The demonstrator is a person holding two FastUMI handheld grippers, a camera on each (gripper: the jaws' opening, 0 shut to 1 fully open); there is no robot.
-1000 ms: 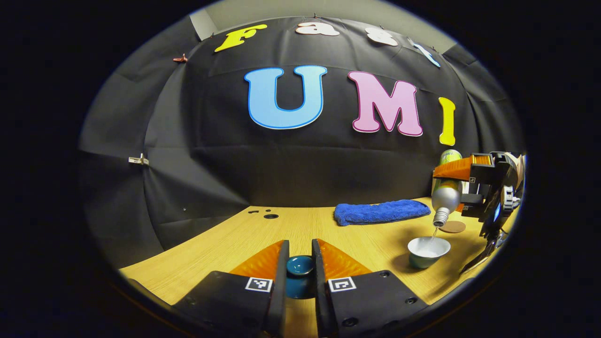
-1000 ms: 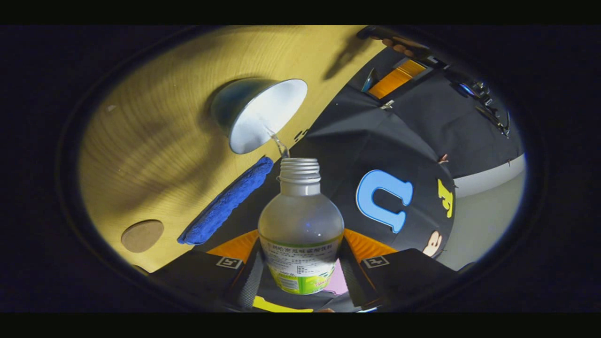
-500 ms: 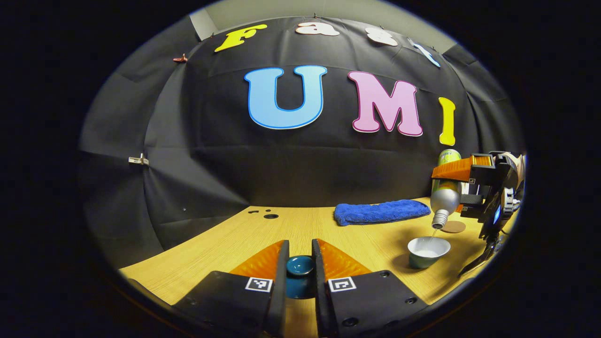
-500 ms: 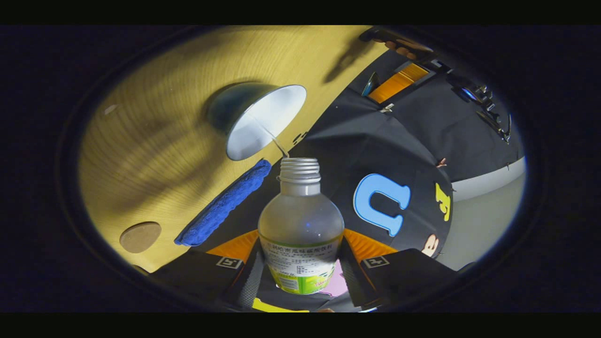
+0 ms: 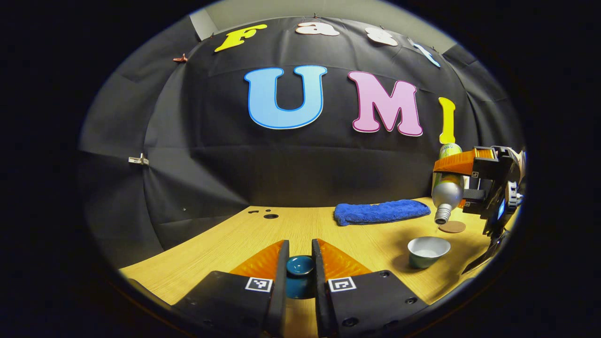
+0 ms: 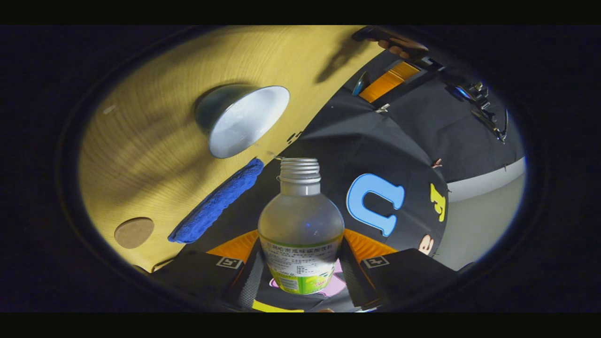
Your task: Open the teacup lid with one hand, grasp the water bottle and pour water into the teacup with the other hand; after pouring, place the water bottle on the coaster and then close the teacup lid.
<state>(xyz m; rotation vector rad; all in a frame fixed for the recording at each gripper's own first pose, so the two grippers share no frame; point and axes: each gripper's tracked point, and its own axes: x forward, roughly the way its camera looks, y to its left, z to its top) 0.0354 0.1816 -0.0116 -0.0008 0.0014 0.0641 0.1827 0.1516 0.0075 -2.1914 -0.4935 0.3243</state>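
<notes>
The right gripper (image 6: 300,277) clamps the light, slippery water bottle (image 6: 300,234) at its label, low centre of frame; the left gripper (image 5: 299,281) pinches the fragile teacup lid (image 5: 299,266).

Bare table (image 5: 263,234) lies open left of the teacup (image 5: 427,251); blue towel (image 5: 380,211) seemingly bounds the back.

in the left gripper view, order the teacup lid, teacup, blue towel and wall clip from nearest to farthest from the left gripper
1. Teacup lid: held between the left gripper's fingers.
2. Teacup: on the table, ahead to the right.
3. Blue towel: farther back, by the wall, right of centre.
4. Wall clip: up on the black cloth, far left.
</notes>
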